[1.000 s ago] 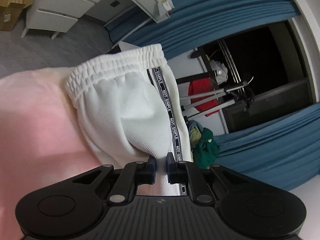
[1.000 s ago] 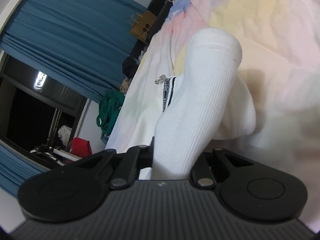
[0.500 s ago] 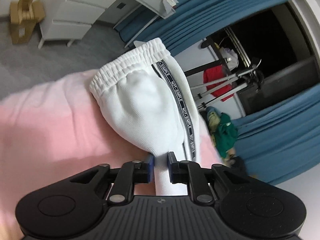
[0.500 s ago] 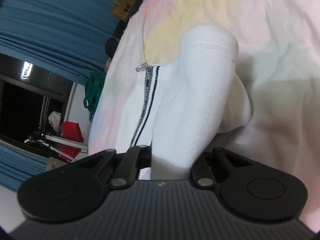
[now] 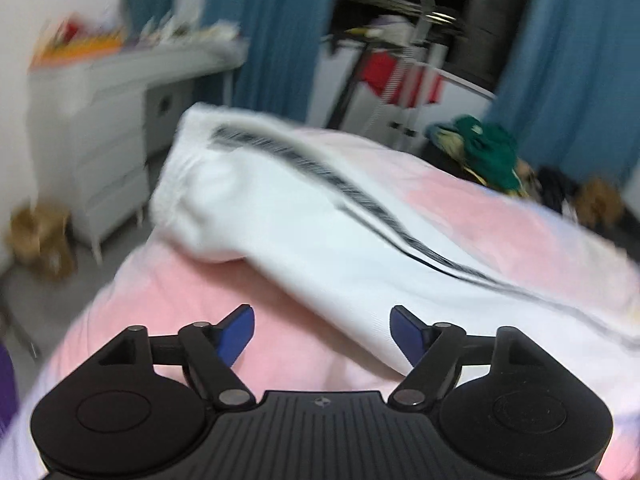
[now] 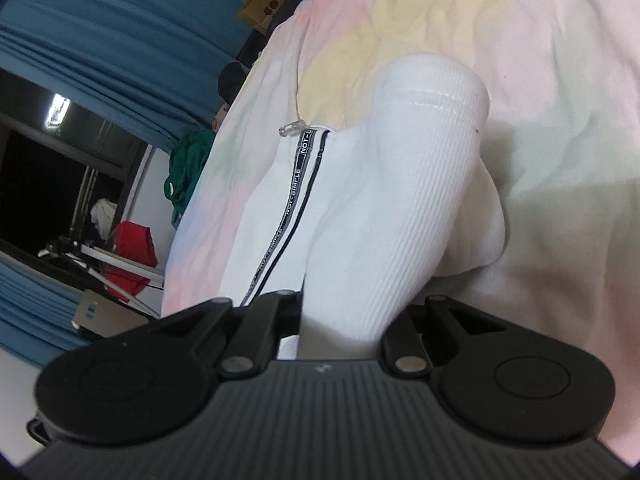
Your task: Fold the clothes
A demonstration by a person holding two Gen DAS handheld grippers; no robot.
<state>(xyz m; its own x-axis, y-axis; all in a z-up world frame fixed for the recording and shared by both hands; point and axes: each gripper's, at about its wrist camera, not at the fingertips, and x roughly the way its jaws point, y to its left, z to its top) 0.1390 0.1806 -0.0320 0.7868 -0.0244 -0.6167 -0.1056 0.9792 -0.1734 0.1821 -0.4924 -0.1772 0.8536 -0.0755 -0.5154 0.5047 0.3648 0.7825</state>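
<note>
**Asker:** Black plastic grippers, what are they doing?

**Describer:** The left gripper (image 5: pixel 322 326) is opening, its blue pads (image 5: pixel 236 330) wide apart with nothing between them. White trousers (image 5: pixel 304 220) with a black side stripe (image 5: pixel 344 200) lie just beyond it on a pink bedspread (image 5: pixel 168 308). The right gripper (image 6: pixel 340 316) is clamped on a ribbed white cuff (image 6: pixel 404 184) of the same trousers.

**Asker:** Which step is this?

**Describer:** Likely the laying down of a fold, one end released. Next, the right would need to let go too, or carry its cuff across for another fold.
</note>
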